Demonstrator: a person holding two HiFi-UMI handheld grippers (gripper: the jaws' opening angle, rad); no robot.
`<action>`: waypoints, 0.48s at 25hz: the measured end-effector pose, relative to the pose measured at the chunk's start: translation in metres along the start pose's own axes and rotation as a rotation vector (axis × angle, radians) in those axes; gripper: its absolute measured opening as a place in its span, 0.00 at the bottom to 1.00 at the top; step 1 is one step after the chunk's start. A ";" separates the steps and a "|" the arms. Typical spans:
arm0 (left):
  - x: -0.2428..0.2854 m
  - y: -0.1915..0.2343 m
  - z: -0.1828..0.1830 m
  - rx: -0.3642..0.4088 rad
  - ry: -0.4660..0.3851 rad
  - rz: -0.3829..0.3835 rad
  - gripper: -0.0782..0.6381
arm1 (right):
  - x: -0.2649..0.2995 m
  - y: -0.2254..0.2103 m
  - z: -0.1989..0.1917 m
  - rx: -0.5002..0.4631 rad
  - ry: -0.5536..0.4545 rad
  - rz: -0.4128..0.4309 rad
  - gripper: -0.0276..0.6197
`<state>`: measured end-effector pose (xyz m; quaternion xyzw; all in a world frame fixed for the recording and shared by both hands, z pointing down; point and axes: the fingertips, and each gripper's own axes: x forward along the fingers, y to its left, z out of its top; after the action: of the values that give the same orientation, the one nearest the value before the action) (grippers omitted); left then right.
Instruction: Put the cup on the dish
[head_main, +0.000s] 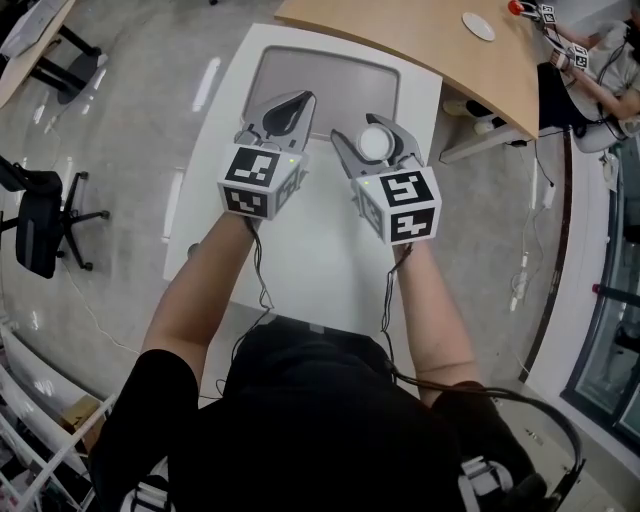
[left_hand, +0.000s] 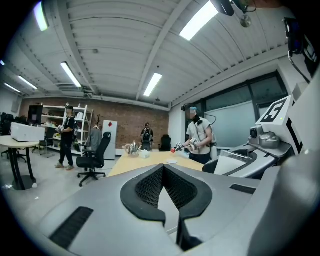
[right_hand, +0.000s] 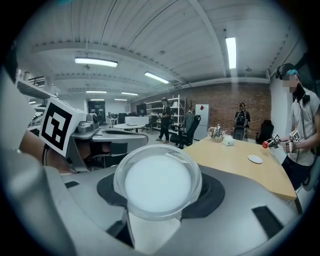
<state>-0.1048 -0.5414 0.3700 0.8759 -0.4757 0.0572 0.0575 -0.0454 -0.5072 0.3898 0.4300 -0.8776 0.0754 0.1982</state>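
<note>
Because the right gripper (head_main: 372, 132) has its jaws clamped on either side of it, the cup (right_hand: 157, 182) shows only as one round clear rim with a white inside. Its wall is covered, and which end faces out is unclear. One cup, pinched. From above it falls about at the near edge of the grey tray (head_main: 330, 80); whether it touches anything below cannot be told. Left gripper (head_main: 299, 100): jaws pressed together at the tips, nothing between them. Two grippers, each with one marker cube (head_main: 262, 180) on top.

One grey tray lies ahead of both sets of tips, which partly cover its near edge. One white table (head_main: 325, 270) lies under both grippers, its near end hidden by the person's torso (head_main: 310, 420). One wooden table (head_main: 400, 30) stands beyond and right of the right gripper, cut off by the top edge. One small white plate (head_main: 478, 26) lies on it, well apart from the cup. Another person (head_main: 600, 60) at its right end is cropped by the frame. One black office chair (head_main: 40, 225) stands far left of the left gripper.

Both forearms (head_main: 205, 290) are bare and stretched forward side by side. The grippers are level, near each other but apart, with the jaws pointing away from the body.
</note>
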 end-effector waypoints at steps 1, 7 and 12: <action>0.005 0.003 -0.003 0.000 0.003 -0.001 0.12 | 0.006 -0.004 -0.001 0.001 0.005 -0.005 0.43; 0.046 0.019 -0.021 0.005 0.033 -0.009 0.12 | 0.044 -0.034 -0.009 0.011 0.030 -0.033 0.43; 0.080 0.039 -0.035 -0.010 0.039 0.002 0.12 | 0.077 -0.066 -0.016 0.027 0.028 -0.063 0.43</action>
<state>-0.0958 -0.6234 0.4193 0.8739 -0.4754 0.0719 0.0712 -0.0321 -0.5992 0.4336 0.4592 -0.8595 0.0870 0.2068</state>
